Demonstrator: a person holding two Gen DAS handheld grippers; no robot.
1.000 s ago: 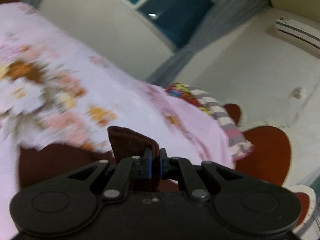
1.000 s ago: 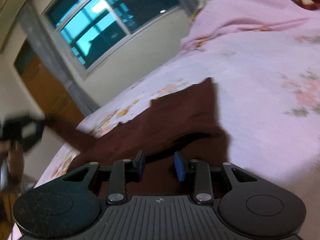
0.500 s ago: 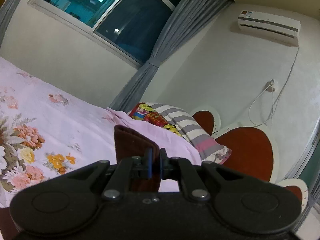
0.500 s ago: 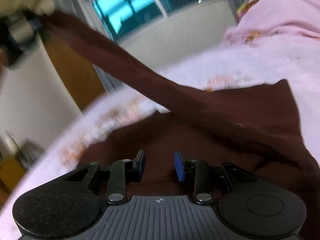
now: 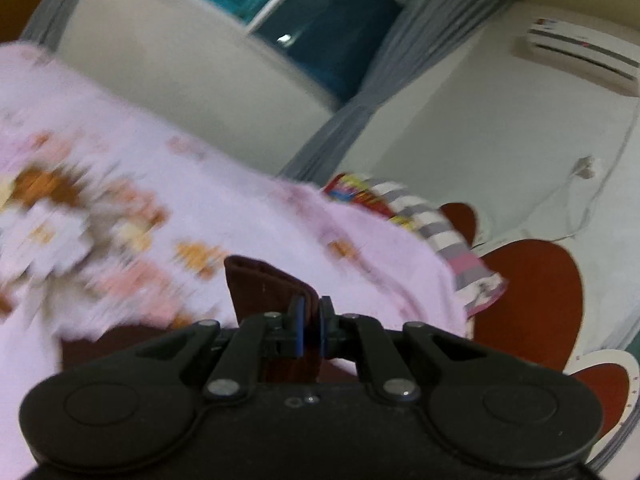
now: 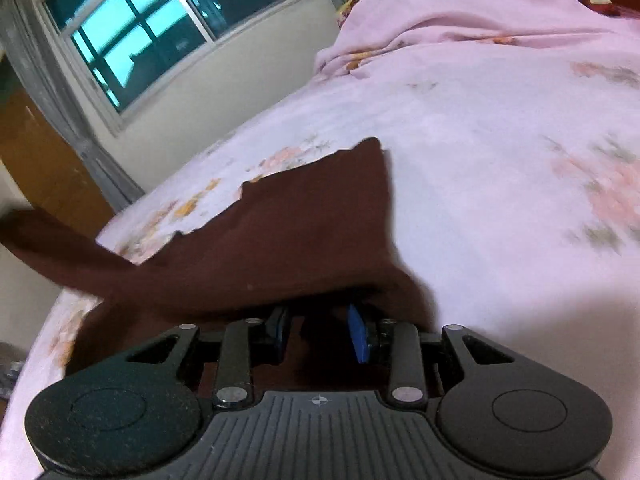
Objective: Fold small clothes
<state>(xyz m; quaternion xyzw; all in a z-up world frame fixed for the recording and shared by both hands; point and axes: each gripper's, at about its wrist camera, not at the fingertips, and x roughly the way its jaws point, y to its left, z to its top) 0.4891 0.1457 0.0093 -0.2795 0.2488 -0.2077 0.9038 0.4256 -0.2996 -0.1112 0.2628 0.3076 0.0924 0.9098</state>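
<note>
Bed [image 6: 500, 152]: pink floral sheet, carries the whole work area and extends ahead of both grippers. Maroon garment [image 6: 304, 240]: small dark cloth, spread on the bed directly ahead of the right gripper; its long axis runs from the pointed corner far ahead and slightly right, back and out to the left, where a strip rises off the sheet toward the left-hand side of the right wrist view. That raised strip ends, by judgement, at the corner seen in the left wrist view. Right gripper [image 6: 320, 336]: jaws spread, nothing between the pads, fabric draping just over and in front of the tips; nearer of the two to the flat bulk of the cloth. Left gripper [image 5: 310, 330]: jaws pressed together, pinching a hemmed corner of the maroon garment, which stands up just ahead of the tips. Coming move, as judged: the held corner travels across toward the far corner, along that long axis, while the right gripper pins or takes the near edge.
</note>
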